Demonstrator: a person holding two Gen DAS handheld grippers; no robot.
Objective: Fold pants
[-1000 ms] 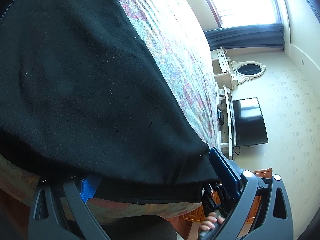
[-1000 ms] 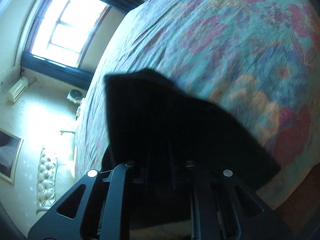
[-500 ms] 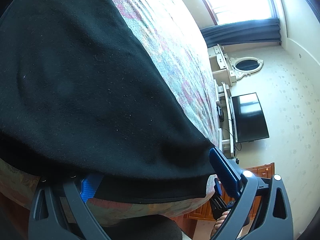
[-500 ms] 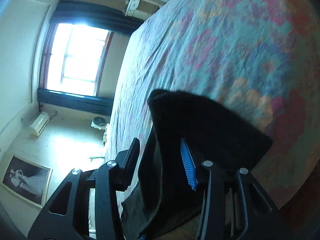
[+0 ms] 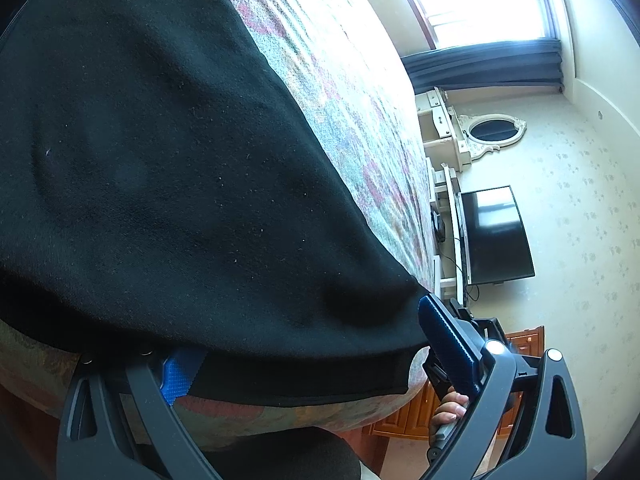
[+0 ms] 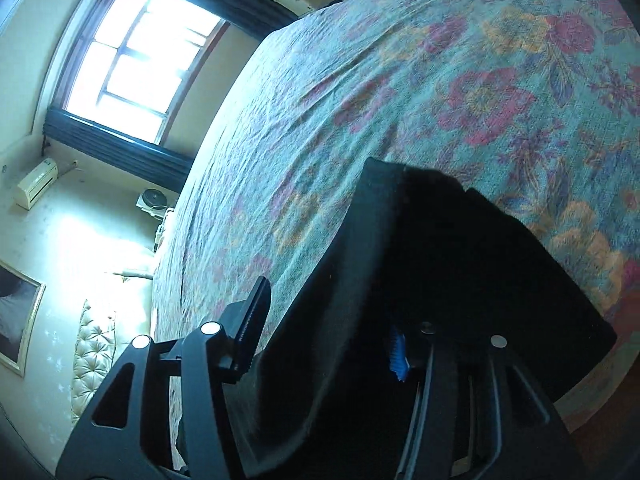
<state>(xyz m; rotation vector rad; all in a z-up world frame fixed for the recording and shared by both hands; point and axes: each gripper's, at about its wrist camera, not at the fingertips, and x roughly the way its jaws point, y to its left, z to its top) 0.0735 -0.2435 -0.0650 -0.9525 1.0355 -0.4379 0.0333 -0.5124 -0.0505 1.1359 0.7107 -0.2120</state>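
Observation:
Black pants [image 5: 168,168] lie on a floral bedspread [image 5: 340,92] near the bed's edge. My left gripper [image 5: 312,360] is open, its jaws wide apart, with the pants' hem lying loose between and over them. In the right wrist view the pants [image 6: 460,280] drape across my right gripper [image 6: 328,344], which is open; its left pad [image 6: 252,328] stands clear of the cloth and the right blue pad [image 6: 398,354] is partly covered. The other gripper and a hand [image 5: 450,408] show at the bed's edge in the left wrist view.
The floral bed [image 6: 440,80] stretches far beyond the pants. A window [image 6: 136,52], a tufted bench [image 6: 94,356], a TV [image 5: 494,236], a white dresser with mirror [image 5: 472,136] and wooden drawers [image 5: 408,416] line the room.
My right gripper has opened from shut on the pants and let the cloth go; it also swung its view across the bed. My left gripper stayed open and almost still.

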